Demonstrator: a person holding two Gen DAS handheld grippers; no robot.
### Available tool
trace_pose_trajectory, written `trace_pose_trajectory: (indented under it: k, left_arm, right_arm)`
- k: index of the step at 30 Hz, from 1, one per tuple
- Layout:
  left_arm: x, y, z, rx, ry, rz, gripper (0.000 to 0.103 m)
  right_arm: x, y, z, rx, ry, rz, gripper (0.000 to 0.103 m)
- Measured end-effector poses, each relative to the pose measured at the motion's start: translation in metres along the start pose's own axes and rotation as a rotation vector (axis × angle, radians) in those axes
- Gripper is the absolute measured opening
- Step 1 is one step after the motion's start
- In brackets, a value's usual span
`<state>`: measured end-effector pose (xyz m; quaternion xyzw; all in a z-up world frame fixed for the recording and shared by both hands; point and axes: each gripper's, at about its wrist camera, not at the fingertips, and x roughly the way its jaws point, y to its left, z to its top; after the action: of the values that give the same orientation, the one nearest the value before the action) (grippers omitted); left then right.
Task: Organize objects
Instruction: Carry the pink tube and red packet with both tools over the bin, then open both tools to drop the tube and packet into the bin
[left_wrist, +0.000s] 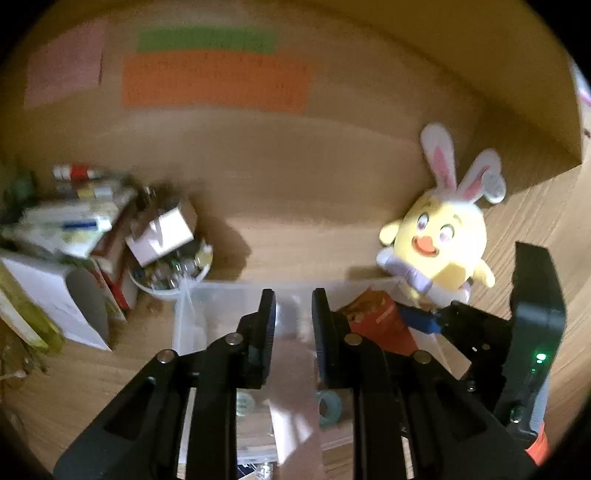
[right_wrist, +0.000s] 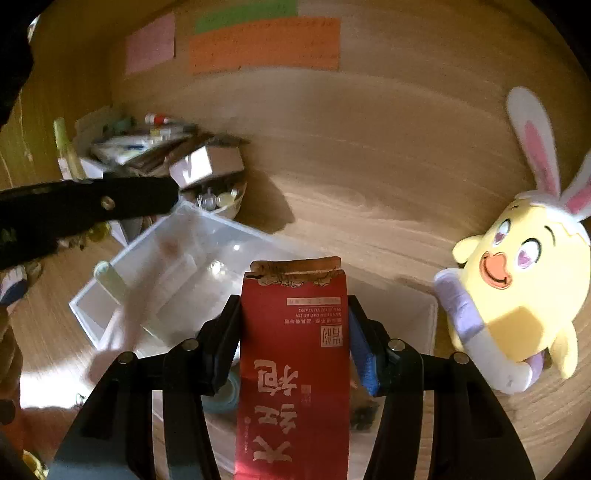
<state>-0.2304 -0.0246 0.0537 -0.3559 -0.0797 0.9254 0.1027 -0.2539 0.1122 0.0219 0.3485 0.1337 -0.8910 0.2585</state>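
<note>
My right gripper is shut on a red packet with gold Chinese characters, held over the right part of a clear plastic box. The packet also shows in the left wrist view, with the right gripper around it. My left gripper hangs over the same clear box, its jaws a narrow gap apart with nothing solid between them. A roll of teal tape lies in the box. The left gripper's finger crosses the left of the right wrist view.
A yellow chick plush with rabbit ears stands right of the box. A heap of boxes, tubes and a white bowl of small items lies at the left. Coloured paper notes hang on the wooden back wall.
</note>
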Motion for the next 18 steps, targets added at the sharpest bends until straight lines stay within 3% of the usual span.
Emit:
trace_pose_trajectory:
  k: [5,11,13,18]
  left_arm:
    - [0.012,0.005,-0.005,-0.01,0.042,-0.012,0.019]
    - [-0.01,0.003,-0.009,0.032,0.001,-0.004,0.019]
    - [-0.017,0.001,-0.012,0.053,-0.01,0.009,0.027]
    - [-0.036,-0.001,-0.026,0.092,-0.023,0.033,0.041]
  right_arm:
    - [0.013,0.005,-0.002,-0.027,0.051,-0.008,0.05]
    - [0.017,0.005,-0.002,-0.028,0.082,-0.007,0.052]
    - [0.012,0.003,-0.001,-0.018,0.083,0.002,0.061]
    - [-0.014,0.004,-0.003,-0.019,0.03,0.002,0.069]
